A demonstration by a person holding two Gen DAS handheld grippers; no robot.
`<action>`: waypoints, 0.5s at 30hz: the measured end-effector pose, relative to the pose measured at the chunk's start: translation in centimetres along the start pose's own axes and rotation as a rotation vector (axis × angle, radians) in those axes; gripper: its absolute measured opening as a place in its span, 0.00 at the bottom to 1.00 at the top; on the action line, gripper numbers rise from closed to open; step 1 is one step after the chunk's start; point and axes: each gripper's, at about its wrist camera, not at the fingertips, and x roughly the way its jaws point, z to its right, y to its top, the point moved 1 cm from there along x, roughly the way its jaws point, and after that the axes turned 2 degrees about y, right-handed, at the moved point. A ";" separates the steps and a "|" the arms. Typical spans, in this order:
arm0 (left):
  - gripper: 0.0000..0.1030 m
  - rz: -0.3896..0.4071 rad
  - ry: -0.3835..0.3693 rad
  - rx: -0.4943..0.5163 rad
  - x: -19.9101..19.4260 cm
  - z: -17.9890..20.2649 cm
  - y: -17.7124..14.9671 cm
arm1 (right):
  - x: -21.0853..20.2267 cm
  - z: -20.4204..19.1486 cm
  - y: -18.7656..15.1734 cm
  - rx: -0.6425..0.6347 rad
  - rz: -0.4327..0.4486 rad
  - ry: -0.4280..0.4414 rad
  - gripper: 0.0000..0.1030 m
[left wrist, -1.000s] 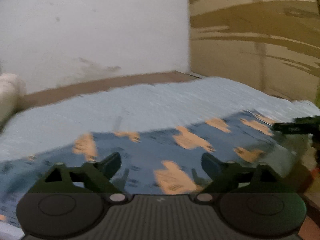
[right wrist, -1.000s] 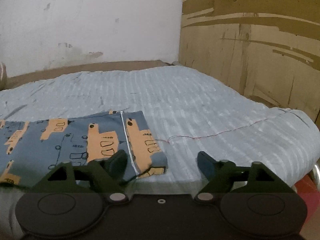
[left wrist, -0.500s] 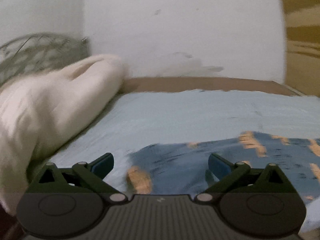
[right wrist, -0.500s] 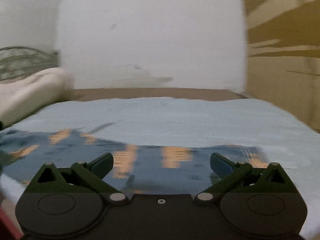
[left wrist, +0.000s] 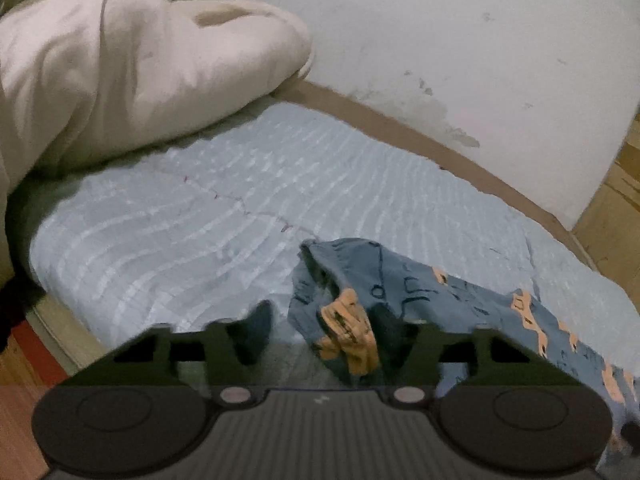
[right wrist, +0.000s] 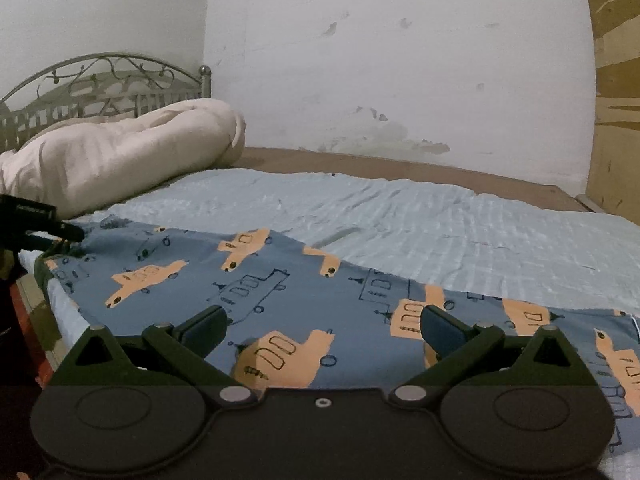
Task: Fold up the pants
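Two fingers of the left gripper (left wrist: 320, 334) frame the bottom of the left wrist view, and a bunched end of the pants (left wrist: 404, 300) sits between them, toward the finger at five o'clock. Its jaws have just been closing; the frame is blurred there, so whether the pads already press the cloth I cannot tell. The pants, blue with orange vehicle prints, run from the centre toward four o'clock across the pale blue bedsheet (left wrist: 208, 216). A cream duvet (left wrist: 132, 68) is heaped at ten o'clock, and a stained white wall (left wrist: 460, 40) fills one o'clock.

In the right wrist view the right gripper (right wrist: 322, 326) hangs released, its fingers spread wide above the pants (right wrist: 280, 280), with nothing pinched between them. Here the garment lies flat along the near edge of the bedsheet (right wrist: 400, 208), stretching from nine o'clock to four o'clock. At nine o'clock the dark tip of the left gripper (right wrist: 66, 232) meets the far end of the fabric. The duvet (right wrist: 120, 152) lies at ten o'clock before a metal headboard (right wrist: 100, 80), the wall (right wrist: 400, 60) stands at twelve, and a wooden panel (right wrist: 616, 120) at three.
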 end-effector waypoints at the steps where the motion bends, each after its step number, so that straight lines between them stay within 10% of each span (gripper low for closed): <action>1: 0.29 -0.014 0.002 -0.022 0.3 -0.1 0.1 | 0.0 0.1 0.0 0.000 -0.004 -0.001 0.99; 10: 0.14 0.171 0.096 0.047 -4.1 2.3 0.9 | 1.1 0.6 -0.5 0.002 -0.048 -0.028 0.99; 15: 0.15 0.087 0.139 0.074 -2.2 1.9 0.4 | 1.7 1.1 -1.3 0.010 -0.079 -0.039 0.99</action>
